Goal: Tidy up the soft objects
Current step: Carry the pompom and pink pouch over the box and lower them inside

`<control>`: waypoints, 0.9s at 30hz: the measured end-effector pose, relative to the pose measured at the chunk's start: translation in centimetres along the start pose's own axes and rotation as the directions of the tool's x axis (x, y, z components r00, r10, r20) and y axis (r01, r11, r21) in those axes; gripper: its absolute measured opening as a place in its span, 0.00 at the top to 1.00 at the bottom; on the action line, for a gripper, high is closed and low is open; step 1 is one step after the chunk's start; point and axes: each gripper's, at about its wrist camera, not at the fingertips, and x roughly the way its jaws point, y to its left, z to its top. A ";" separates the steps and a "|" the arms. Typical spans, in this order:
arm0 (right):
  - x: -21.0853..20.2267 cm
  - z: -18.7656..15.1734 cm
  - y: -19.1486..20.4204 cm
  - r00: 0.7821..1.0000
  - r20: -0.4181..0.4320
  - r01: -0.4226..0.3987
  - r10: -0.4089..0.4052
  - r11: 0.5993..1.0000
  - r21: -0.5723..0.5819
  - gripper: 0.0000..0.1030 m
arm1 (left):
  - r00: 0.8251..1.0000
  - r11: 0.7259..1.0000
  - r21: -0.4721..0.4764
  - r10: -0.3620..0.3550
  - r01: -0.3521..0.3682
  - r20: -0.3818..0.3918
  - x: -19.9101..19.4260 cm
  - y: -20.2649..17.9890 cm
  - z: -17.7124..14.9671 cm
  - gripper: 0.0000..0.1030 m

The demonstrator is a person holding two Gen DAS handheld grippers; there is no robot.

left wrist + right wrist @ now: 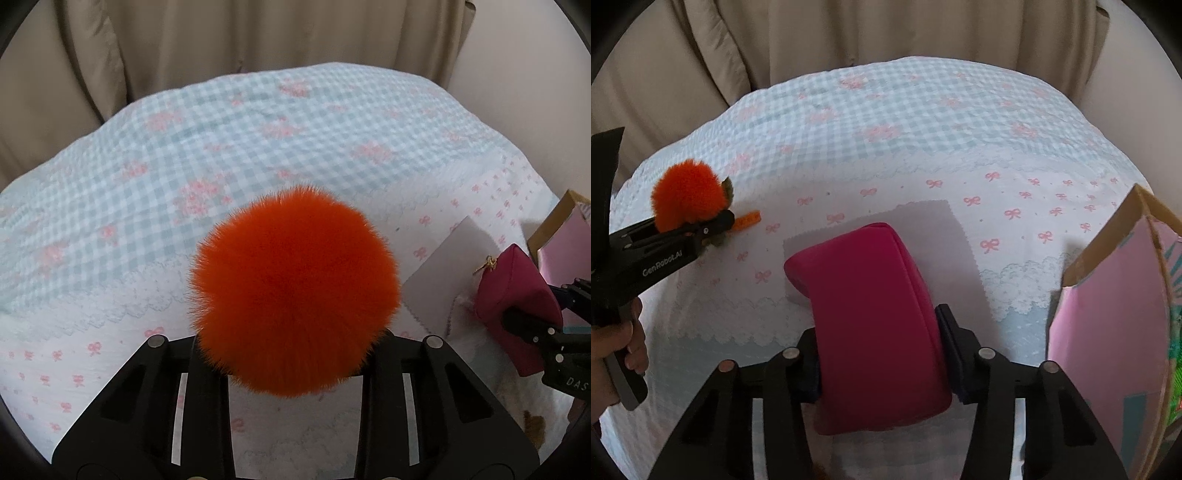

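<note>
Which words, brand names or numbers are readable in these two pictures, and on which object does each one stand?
"GenRobot.AI": white print on the side of the left hand-held gripper, seen from the right wrist camera.
"DAS": white letters, cut off by the picture's edge, on the body of the right hand-held gripper, seen from the left wrist camera.
The pink cardboard box shows coloured print at its right edge; no words can be read.

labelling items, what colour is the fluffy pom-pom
Bright orange pom-pom; the left wrist view shows it best.

fluffy orange pompom (pixel 293 291) with green leaf, magenta padded pouch (pixel 875 325) upright, both held above the bedspread
</note>
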 end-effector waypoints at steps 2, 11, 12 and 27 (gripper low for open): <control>-0.8 0.4 0.0 1.000 0.014 -0.001 0.000 1.000 0.016 0.56 | 1.000 1.000 -0.001 -0.001 0.001 0.007 -1.0 -0.1 0.5 0.74; -6.0 2.2 0.7 0.999 0.048 -0.018 0.014 0.997 0.069 0.56 | 1.000 1.000 -0.017 -0.001 0.001 0.024 -7.4 -0.8 2.6 0.74; -6.7 2.4 0.6 0.998 0.049 -0.029 0.026 0.997 0.078 0.56 | 1.000 1.000 -0.016 0.000 0.000 0.028 -8.4 -0.9 2.8 0.74; -22.9 3.2 -1.4 0.992 0.122 0.002 -0.026 0.982 0.188 0.56 | 0.996 0.999 0.017 -0.038 0.037 0.075 -24.5 -7.9 6.8 0.74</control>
